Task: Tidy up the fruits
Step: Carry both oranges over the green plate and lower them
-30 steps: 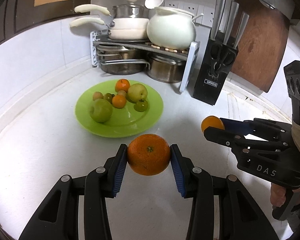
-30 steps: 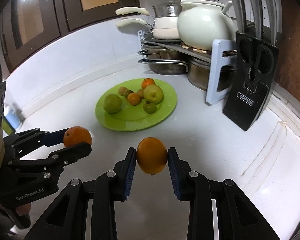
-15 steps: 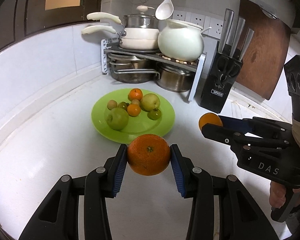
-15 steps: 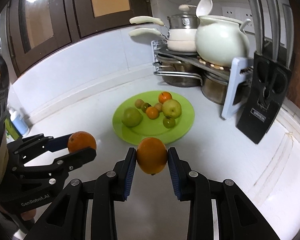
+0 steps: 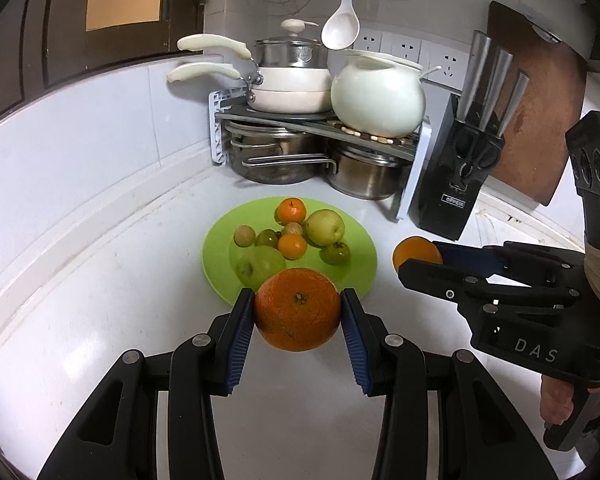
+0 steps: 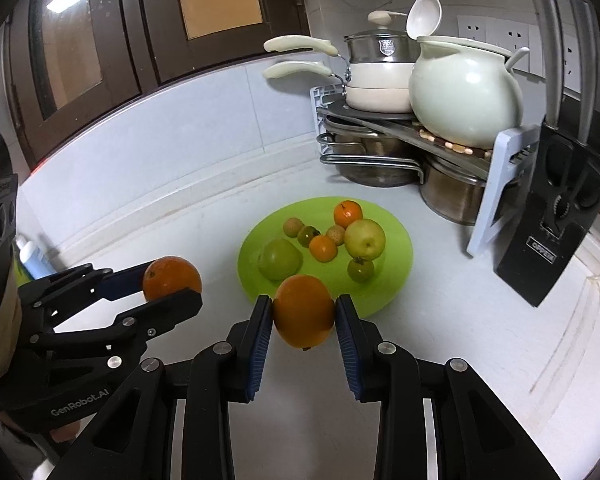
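My left gripper (image 5: 297, 312) is shut on a large orange (image 5: 297, 309) and holds it above the white counter, just short of the green plate (image 5: 352, 272). My right gripper (image 6: 303, 314) is shut on a second, smoother orange (image 6: 303, 310), also above the counter at the plate's near edge (image 6: 396, 276). The plate holds several fruits: green apples, small oranges, small green and brown fruits. Each gripper shows in the other's view: the right one (image 5: 418, 254), the left one (image 6: 172, 280).
Behind the plate stands a rack with steel pots (image 5: 284, 156), white pans and a white ceramic pot (image 5: 378, 98). A black knife block (image 5: 458, 184) and a wooden cutting board (image 5: 540, 100) stand at the right. A bottle (image 6: 30, 258) stands at the far left.
Both grippers have risen and pulled back from the plate with their oranges still held; the plate and the rack now look farther away and lower in view.
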Action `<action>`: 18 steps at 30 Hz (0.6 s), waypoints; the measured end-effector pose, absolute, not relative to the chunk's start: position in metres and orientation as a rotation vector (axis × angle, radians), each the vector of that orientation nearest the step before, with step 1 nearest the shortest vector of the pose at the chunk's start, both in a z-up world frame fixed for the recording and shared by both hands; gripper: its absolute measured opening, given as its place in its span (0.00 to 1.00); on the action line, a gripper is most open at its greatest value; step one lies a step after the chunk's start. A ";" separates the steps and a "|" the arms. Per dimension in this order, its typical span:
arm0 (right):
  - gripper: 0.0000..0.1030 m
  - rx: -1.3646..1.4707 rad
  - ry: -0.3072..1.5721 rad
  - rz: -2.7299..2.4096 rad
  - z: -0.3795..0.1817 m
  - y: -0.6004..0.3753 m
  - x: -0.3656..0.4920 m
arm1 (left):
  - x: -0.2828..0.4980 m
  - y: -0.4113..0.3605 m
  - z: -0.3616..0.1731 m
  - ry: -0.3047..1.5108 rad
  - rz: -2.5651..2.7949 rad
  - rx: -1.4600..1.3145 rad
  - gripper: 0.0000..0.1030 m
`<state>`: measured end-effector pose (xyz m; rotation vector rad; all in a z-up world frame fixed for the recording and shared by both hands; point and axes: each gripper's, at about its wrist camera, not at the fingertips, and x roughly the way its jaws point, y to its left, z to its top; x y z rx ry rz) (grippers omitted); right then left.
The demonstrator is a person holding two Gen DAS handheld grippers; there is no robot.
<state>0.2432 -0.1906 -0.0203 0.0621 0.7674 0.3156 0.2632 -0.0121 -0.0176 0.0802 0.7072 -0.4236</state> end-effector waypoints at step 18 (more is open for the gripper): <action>0.33 0.018 0.836 0.270 -0.043 -0.170 0.306 | 0.347 -0.006 -0.032 0.736 -0.401 0.127 0.41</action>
